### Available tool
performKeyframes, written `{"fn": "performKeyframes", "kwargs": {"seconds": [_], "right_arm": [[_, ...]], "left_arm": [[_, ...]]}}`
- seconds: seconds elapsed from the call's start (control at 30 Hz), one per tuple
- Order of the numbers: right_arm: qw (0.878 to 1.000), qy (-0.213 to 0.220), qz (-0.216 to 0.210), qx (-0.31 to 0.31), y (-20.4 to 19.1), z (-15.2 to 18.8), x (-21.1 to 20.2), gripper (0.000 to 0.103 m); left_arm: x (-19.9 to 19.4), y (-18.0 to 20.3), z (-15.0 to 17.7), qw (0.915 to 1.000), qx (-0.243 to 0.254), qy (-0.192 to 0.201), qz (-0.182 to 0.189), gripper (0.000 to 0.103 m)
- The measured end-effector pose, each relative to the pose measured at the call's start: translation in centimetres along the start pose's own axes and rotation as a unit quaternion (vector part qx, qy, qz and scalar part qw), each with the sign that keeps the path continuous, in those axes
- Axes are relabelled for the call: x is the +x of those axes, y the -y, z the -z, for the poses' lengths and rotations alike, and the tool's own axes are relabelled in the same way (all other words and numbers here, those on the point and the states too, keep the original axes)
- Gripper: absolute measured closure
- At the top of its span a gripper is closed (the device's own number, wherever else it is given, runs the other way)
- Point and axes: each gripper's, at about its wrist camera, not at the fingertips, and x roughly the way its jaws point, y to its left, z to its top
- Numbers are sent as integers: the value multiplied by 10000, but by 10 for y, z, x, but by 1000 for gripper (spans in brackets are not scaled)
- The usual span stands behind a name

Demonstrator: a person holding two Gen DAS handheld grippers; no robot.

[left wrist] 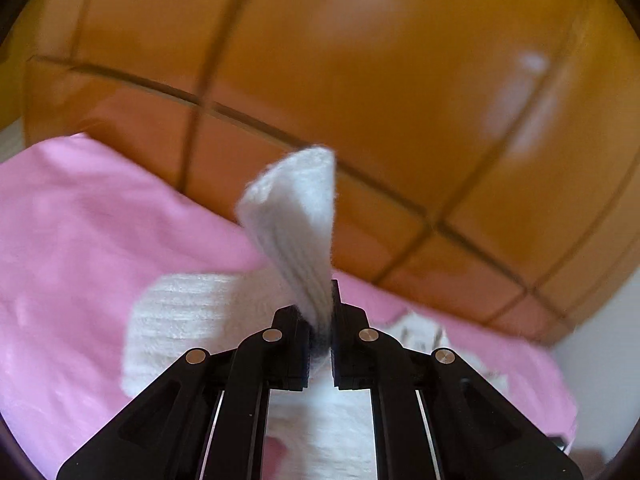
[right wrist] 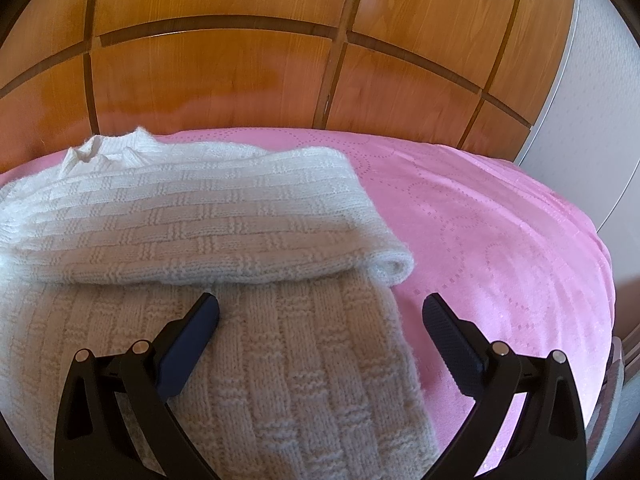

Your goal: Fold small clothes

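Both tongs, left (left wrist: 320, 320) and right (right wrist: 320, 316), are matte black angular linkages with round silver pivot pins, the right carrying dark-blue ribbed pads (right wrist: 450, 344) on its fingers.

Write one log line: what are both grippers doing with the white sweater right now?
left gripper: jaws shut on white knit sweater | right gripper: jaws open, above sweater's edge, holding nothing | surface: pink bedcover

You have one white knitted garment (right wrist: 224, 216), one pink bedspread (right wrist: 500, 232) and two grippers: left (left wrist: 320, 320), right (right wrist: 320, 312)
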Motion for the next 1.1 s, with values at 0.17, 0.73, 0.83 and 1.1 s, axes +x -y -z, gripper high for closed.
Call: {"fn": "performKeyframes", "kwargs": {"seconds": [0.17,0.73,0.83,1.1], "right_arm": [[9997,-225,-6,-68,-1,-2,5,2],[9938,82,-932,602,21,-1,-15,19],[9833,236,-1666,693,10,-10,-35,24],[9088,-924,-3908,1135,-79,-43,-18,43]], "left_arm": [[37,64,54,9965,693,-477,-17,97],[34,95,155,9805,1878,-503,280,42],[2,50,146,9906,1364,26,-98,37],[-11,-54,150,9959,34,-334,-842,37]]}}
